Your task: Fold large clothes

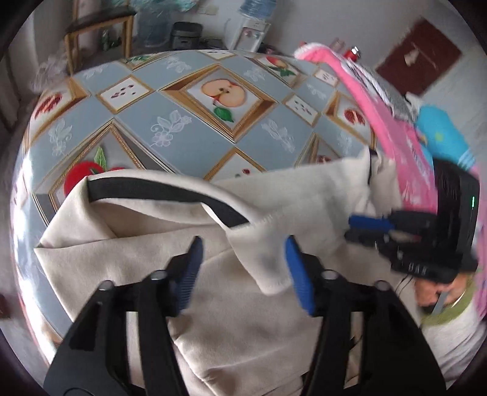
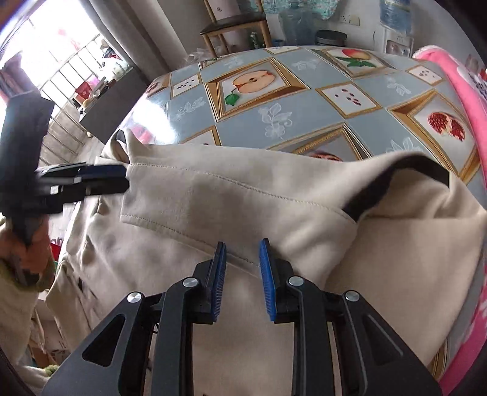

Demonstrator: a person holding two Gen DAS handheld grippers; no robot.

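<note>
A large cream garment (image 1: pixel 146 243) with a black collar band (image 1: pixel 164 192) lies on the near part of the table, partly folded. It also shows in the right wrist view (image 2: pixel 213 201). My left gripper (image 1: pixel 242 249) is open just above the cloth, with a cream flap lying between its blue pads. In the right wrist view the left gripper (image 2: pixel 121 179) looks closed at the garment's left corner. My right gripper (image 2: pixel 242 252) is open with a narrow gap over a stitched hem. In the left wrist view the right gripper (image 1: pixel 353 227) touches the garment's right edge.
The table (image 1: pixel 194 128) has a grey-blue cloth with fruit pictures. Pink clothing (image 1: pixel 395 134) and a blue item (image 1: pixel 441 137) are piled at the right edge. A wooden chair (image 2: pixel 234 24), water bottles and a dispenser (image 1: pixel 249 30) stand beyond the far side.
</note>
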